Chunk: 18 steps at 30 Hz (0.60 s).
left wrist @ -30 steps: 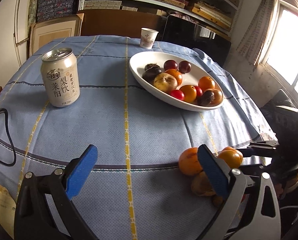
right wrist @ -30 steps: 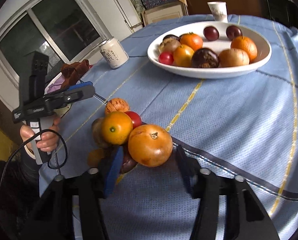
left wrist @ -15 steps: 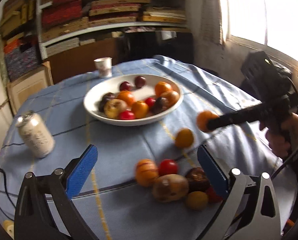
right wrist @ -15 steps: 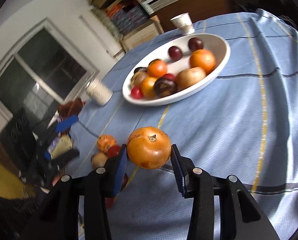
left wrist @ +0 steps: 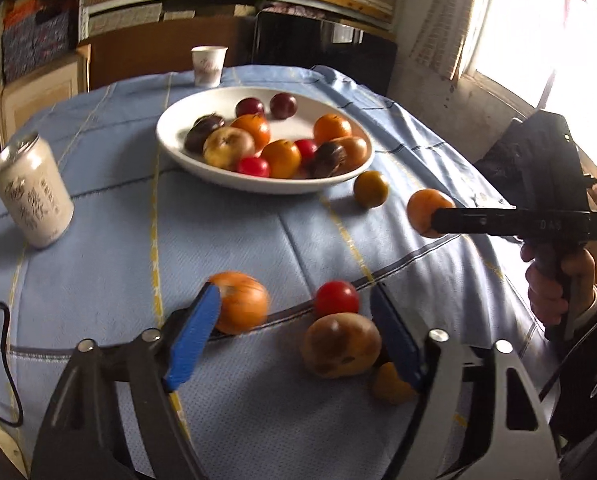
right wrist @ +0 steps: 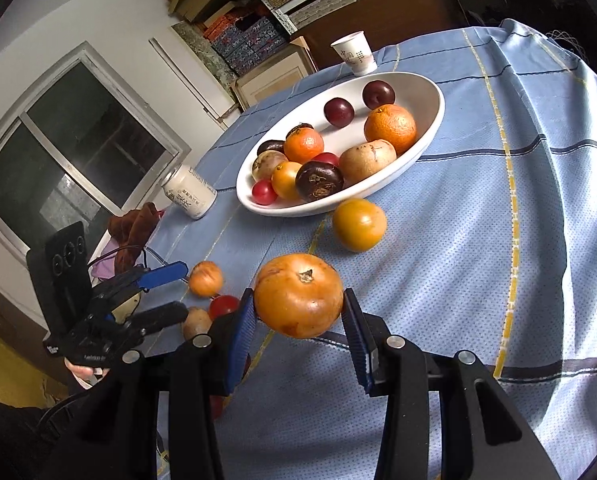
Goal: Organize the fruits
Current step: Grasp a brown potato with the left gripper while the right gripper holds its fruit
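Note:
My right gripper [right wrist: 298,320] is shut on a big orange persimmon [right wrist: 298,295] and holds it above the cloth, short of the white oval bowl [right wrist: 426,120] of fruit; it also shows in the left wrist view [left wrist: 428,213]. A yellow-orange fruit [right wrist: 359,224] lies on the cloth beside the bowl. My left gripper [left wrist: 298,332] is open over loose fruit: an orange striped fruit [left wrist: 242,302] by its left finger, a red tomato [left wrist: 336,298], a brown-spotted fruit [left wrist: 340,345] and a small orange fruit [left wrist: 390,384].
A drink can [left wrist: 32,196] stands at the left of the blue tablecloth [left wrist: 258,232]. A paper cup [left wrist: 208,65] stands behind the bowl. A black cable [left wrist: 2,340] lies at the near left edge. Shelves and a window surround the table.
My right gripper has carried the persimmon up and forward toward the bowl. My left gripper has lowered toward the loose fruit and its jaws have narrowed a little.

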{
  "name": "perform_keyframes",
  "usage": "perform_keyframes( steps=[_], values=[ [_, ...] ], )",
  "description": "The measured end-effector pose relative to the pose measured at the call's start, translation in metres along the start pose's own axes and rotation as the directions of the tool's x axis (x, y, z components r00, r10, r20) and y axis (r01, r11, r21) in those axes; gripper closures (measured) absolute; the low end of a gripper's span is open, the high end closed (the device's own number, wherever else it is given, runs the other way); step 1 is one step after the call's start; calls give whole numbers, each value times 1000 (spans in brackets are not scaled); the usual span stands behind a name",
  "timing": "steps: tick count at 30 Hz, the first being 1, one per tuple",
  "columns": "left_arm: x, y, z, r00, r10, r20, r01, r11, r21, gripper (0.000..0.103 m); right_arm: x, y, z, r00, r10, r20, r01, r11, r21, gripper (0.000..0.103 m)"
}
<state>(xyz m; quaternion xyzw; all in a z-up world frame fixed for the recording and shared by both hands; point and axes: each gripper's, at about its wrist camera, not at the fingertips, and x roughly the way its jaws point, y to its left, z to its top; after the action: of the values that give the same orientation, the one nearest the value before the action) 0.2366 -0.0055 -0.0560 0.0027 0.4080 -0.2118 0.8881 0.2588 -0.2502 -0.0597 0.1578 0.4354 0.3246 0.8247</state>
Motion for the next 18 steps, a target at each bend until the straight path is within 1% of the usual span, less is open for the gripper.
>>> perform_keyframes(
  steps=[4, 6, 9, 12, 15, 18],
  values=[
    [-9, -5, -8, 999, -38, -1, 38, 999, 23, 32, 1, 0, -1, 1000, -14, -9, 14, 1000, 3, 59],
    [-8, -12, -13, 998, -56, -15, 57, 998, 40, 32, 2, 0, -1, 1000, -13, -13, 13, 1000, -2, 59],
    [-8, -18, -15, 996, -83, -26, 84, 995, 51, 36, 2, 1, -1, 1000, -13, -11, 13, 1000, -6, 59],
    [-5, -19, -15, 995, -92, -41, 94, 994, 46, 38, 3, 1, -2, 1000, -25, -12, 25, 1000, -5, 59],
    [1, -18, -15, 992, -101, -71, 104, 994, 35, 38, 3, 2, -2, 999, -30, -14, 29, 1000, -8, 59],
    [8, -15, -15, 989, -114, -97, 115, 993, 9, 40, 3, 4, -3, 999, -33, -14, 32, 999, -16, 59]
  ],
)
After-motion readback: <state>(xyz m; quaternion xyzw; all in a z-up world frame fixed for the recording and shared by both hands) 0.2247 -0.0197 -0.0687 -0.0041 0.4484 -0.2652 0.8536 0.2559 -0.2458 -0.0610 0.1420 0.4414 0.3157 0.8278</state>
